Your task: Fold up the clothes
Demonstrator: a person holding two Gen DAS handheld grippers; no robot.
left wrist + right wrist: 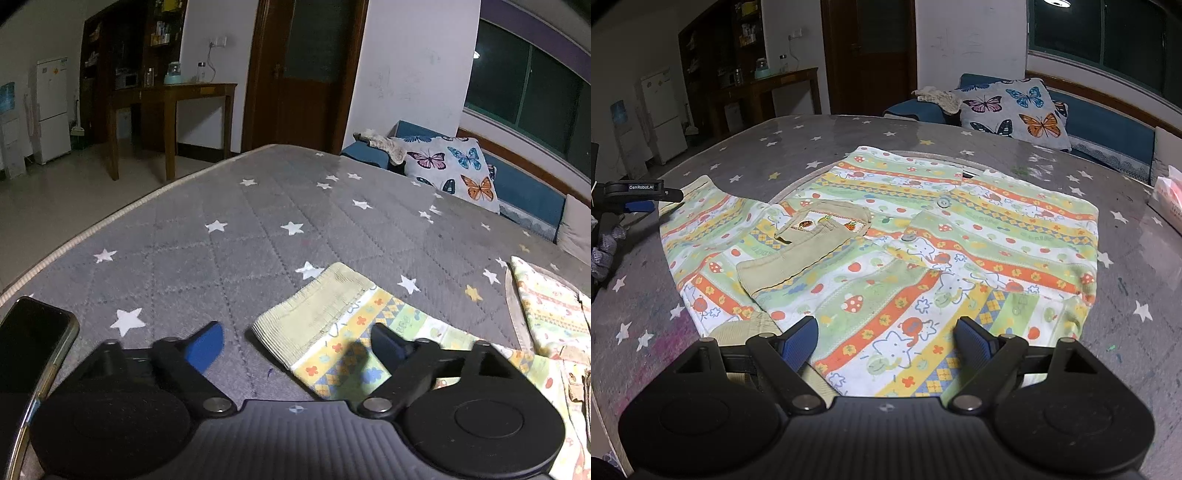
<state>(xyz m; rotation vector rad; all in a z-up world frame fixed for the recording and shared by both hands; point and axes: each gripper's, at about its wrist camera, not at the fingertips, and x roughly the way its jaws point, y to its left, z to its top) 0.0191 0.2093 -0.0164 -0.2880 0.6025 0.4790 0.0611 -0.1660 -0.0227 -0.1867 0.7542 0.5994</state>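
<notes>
While the patterned shirt (923, 251) lies spread flat on the star-print mattress (798, 147), I note my right gripper (886, 341) gaping wide over its hem, left gripper (295, 345) equally wide above the sleeve cuff (314, 314).

One legible marking: "GenRobot.AI" in white letters on the black body of the left claw (642, 195), seen at the left edge of the right wrist view. Green lettering printed on the shirt (923, 236) is too small to read.
</notes>
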